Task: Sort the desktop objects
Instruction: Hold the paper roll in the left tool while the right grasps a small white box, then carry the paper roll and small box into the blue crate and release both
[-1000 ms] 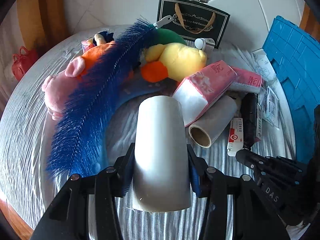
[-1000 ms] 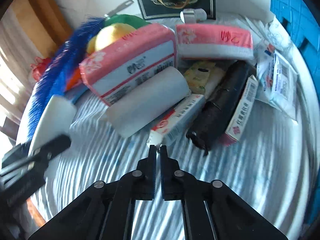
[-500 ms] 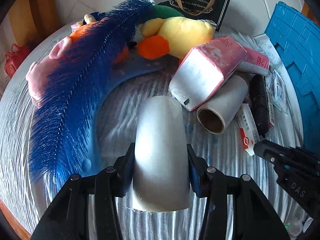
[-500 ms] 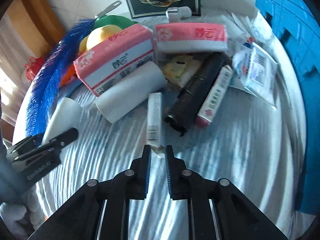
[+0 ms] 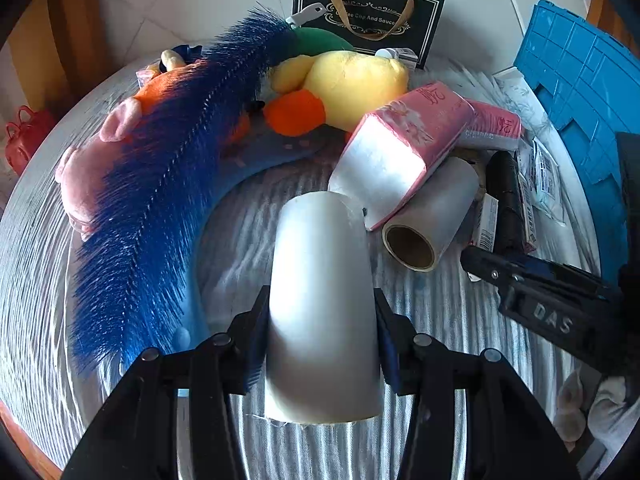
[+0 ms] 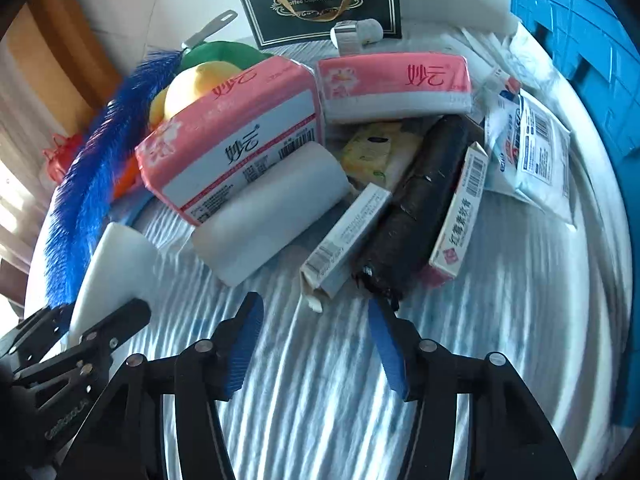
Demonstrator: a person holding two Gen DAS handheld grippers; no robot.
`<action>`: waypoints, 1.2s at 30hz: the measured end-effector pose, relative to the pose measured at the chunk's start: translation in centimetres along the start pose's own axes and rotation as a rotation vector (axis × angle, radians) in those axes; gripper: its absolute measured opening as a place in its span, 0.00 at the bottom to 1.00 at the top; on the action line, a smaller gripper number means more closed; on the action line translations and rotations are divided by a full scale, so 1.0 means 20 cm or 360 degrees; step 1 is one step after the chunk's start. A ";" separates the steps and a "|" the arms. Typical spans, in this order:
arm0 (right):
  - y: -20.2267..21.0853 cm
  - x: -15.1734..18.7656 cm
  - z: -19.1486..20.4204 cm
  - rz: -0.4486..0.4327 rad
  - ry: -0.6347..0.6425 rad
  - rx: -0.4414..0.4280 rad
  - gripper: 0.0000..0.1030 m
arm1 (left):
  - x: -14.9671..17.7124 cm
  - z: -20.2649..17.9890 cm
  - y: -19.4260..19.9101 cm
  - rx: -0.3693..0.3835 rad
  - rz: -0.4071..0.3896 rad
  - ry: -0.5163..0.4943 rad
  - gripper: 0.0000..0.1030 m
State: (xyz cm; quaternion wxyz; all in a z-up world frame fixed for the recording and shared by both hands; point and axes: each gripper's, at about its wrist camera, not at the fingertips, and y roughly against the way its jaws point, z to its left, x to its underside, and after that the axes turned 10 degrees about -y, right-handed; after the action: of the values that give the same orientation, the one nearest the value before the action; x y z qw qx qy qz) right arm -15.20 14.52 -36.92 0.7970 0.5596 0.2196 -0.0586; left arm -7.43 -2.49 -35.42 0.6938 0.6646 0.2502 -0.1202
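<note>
My left gripper (image 5: 320, 300) is shut on a white roll (image 5: 320, 248), held just above the striped cloth. The same roll (image 6: 116, 264) shows at the lower left of the right wrist view. My right gripper (image 6: 315, 304) has its jaws opening, with nothing between the blue pads. Just beyond its tips lie a small grey box (image 6: 348, 236), a black roll (image 6: 420, 200) and a red-and-white box (image 6: 460, 216). A second white roll (image 6: 272, 208) leans against a pink tissue pack (image 6: 236, 136).
A blue feather duster (image 5: 160, 200), a yellow plush toy (image 5: 352, 84) and a pink plush toy (image 5: 84, 176) lie on the left. Another tissue pack (image 6: 396, 84), white packets (image 6: 528, 152) and a black gift bag (image 5: 368, 12) sit farther back. A blue crate (image 5: 580, 92) stands on the right.
The right jaws have gone from shut to apart. The small box in front of them has turned and shifted against the black roll. The left gripper keeps its hold on the roll.
</note>
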 end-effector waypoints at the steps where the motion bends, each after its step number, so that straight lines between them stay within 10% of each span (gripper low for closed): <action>1: -0.03 -0.02 -0.01 -0.0002 -0.0031 0.0015 0.37 | -0.01 0.00 -0.01 -0.0004 0.0001 -0.0008 0.44; 5: -0.06 -0.08 0.00 -0.0040 -0.0042 0.0046 0.19 | -0.02 -0.02 0.04 -0.0008 -0.0051 -0.0025 0.44; 12: 0.33 0.01 -0.02 -0.0065 0.0027 -0.0108 0.16 | -0.14 -0.08 0.30 0.0010 -0.0279 -0.0068 0.44; 21: 0.98 -0.08 -0.03 -0.0611 0.0165 -0.0165 0.16 | -0.39 -0.40 0.77 0.0087 -0.0681 -0.0241 0.44; 36: 1.92 -0.07 -0.61 -0.1327 -0.0003 0.0393 0.16 | -0.63 -1.48 1.37 0.0450 -0.1108 -0.0678 0.44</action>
State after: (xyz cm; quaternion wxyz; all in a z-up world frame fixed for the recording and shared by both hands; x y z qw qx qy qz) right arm -6.90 39.61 -6.45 0.6324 0.5141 0.4175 -0.4018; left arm -9.93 26.82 -5.16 0.5502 0.5893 0.2919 -0.5146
